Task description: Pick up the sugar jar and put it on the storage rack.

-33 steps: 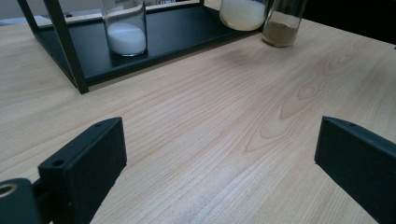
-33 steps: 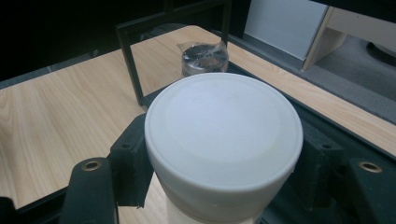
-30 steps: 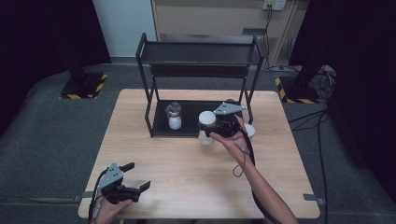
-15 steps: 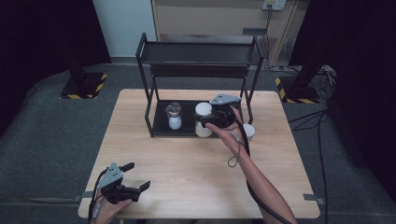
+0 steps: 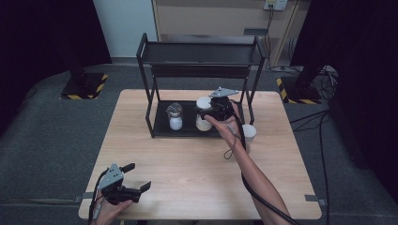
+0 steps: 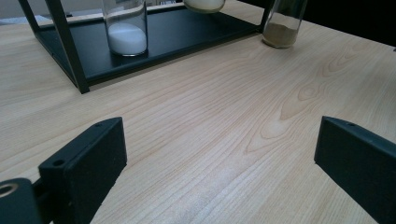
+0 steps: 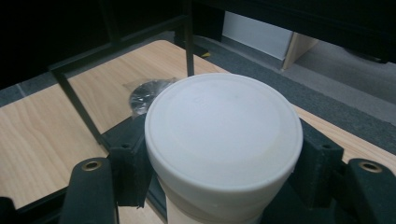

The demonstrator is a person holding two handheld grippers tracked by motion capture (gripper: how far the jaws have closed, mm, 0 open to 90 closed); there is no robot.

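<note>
Carrying step: right gripper (image 5: 210,112) clamped on white-lidded jar (image 7: 223,140), at the rack's (image 5: 155,70) bottom shelf, three o'clock of glass jar (image 5: 175,117). Next: lower gently, release (left gripper (image 5: 136,177) open, idle).

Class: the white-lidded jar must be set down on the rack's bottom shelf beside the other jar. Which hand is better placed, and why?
Right. The right gripper is shut on the white-lidded jar over the bottom shelf. The left gripper rests open at the near table edge.

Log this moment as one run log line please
right gripper: shut on white-lidded jar | jar: over rack's bottom shelf, beside glass jar | left gripper: open, idle
</note>
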